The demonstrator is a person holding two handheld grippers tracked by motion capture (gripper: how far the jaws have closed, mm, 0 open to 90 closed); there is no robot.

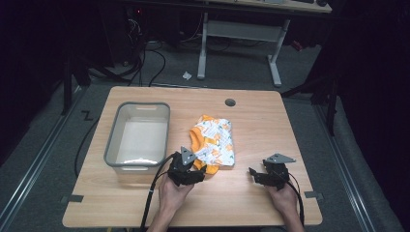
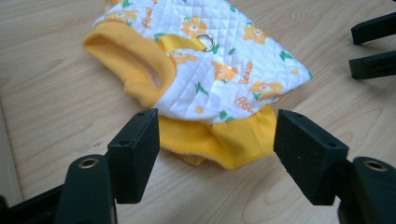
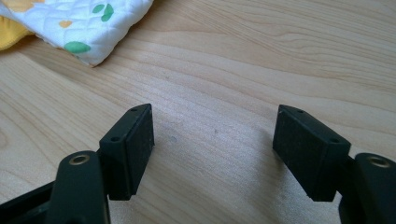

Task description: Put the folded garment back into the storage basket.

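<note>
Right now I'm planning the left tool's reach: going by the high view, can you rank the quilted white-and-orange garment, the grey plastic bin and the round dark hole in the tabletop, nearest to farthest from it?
From the left tool:
1. Quilted white-and-orange garment, right at its open jaws, mid-table.
2. Grey plastic bin, to the left.
3. Round dark hole, near the table's far edge.
</note>
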